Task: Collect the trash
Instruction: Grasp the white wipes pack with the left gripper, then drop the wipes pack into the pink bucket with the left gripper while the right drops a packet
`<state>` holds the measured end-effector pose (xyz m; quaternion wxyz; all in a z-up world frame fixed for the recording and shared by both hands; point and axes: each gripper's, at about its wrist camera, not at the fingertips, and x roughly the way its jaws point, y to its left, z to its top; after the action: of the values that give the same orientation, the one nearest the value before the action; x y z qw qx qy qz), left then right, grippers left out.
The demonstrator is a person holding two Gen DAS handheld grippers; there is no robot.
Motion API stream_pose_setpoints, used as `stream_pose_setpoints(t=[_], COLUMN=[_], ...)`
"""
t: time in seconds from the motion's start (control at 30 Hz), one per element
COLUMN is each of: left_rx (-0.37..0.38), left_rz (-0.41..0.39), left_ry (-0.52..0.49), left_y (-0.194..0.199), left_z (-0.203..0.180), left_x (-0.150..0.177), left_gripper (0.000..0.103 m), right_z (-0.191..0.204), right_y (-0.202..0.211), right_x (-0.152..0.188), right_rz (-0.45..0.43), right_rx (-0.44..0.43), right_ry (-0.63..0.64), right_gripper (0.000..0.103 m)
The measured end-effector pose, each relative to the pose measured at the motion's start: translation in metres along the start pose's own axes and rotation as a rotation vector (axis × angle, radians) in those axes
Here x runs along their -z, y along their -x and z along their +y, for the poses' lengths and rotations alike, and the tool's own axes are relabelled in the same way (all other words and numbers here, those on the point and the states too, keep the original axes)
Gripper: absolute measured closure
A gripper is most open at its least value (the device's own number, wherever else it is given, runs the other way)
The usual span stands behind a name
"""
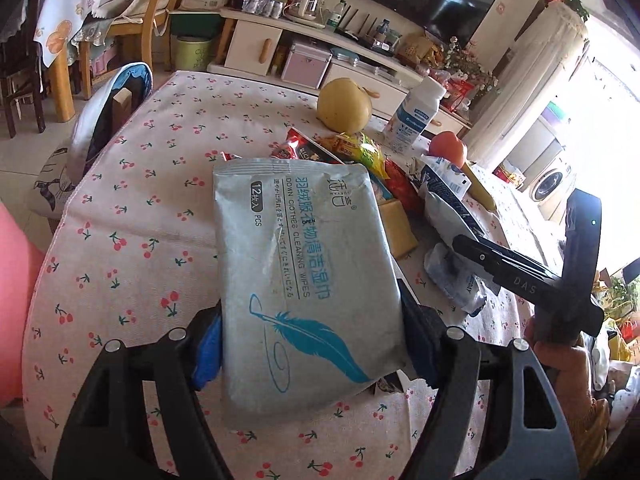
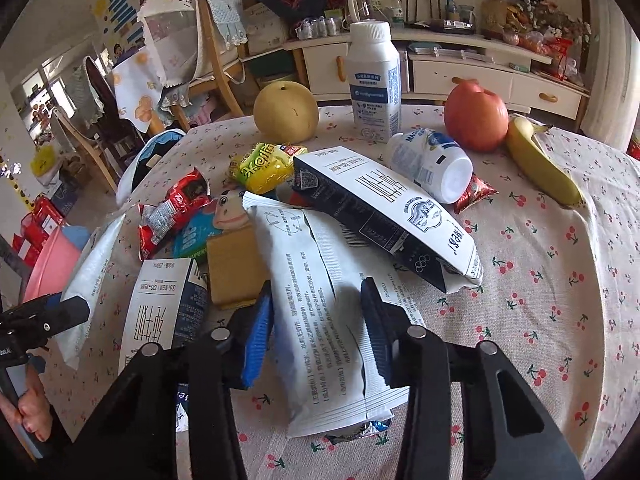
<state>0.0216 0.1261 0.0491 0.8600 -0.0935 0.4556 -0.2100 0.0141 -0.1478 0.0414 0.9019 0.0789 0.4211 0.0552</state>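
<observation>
We held the wipes packet [image 1: 308,280] in the left gripper [image 1: 312,344] above the desk [image 1: 132,248], the right gripper [image 2: 316,332] closed on a white wrapper [image 2: 320,320] — better to lift it slowly, keeping neighbouring trash undisturbed.

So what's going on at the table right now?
A person is clearing trash off a cherry-print tablecloth with a gripper in each hand. The left gripper is shut on a grey pack of cleaning wipes, lifted over the cloth. The right gripper is closed on a white wrapper at the near edge of the pile. Wrappers and milk cartons are not yet collected; a pear, apple, banana and upright bottle stand behind.
</observation>
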Motion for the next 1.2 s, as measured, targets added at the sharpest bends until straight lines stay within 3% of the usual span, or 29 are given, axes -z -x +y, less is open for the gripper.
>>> stream_pose_setpoints(t=[0.17, 0.37, 0.7, 0.97, 1.2], left_rx=[-0.003, -0.017, 0.005, 0.011, -0.046], left_rz=[-0.023, -0.045, -0.083, -0.133, -0.237], left_ry=[0.024, 0.019, 0.022, 0.031, 0.068], left_y=[0.01, 0.019, 0.036, 0.055, 0.093], left_z=[0.014, 0.019, 0.024, 0.029, 0.058], left_x=[0.0, 0.001, 0.001, 0.0, -0.003], left_gripper=[0.028, 0.028, 0.028, 0.028, 0.028], right_z=[0.012, 0.018, 0.041, 0.085, 0.17], right_y=[0.015, 0.032, 0.072, 0.103, 0.112], right_x=[0.006, 0.009, 0.007, -0.005, -0.027], right_rz=[-0.037, -0.092, -0.175, -0.247, -0.286], right_rx=[0.068, 0.133, 0.111, -0.003, -0.22], right_ry=[0.016, 0.002, -0.022, -0.032, 0.014], right_gripper=[0.083, 0.089, 0.091, 0.091, 0.091])
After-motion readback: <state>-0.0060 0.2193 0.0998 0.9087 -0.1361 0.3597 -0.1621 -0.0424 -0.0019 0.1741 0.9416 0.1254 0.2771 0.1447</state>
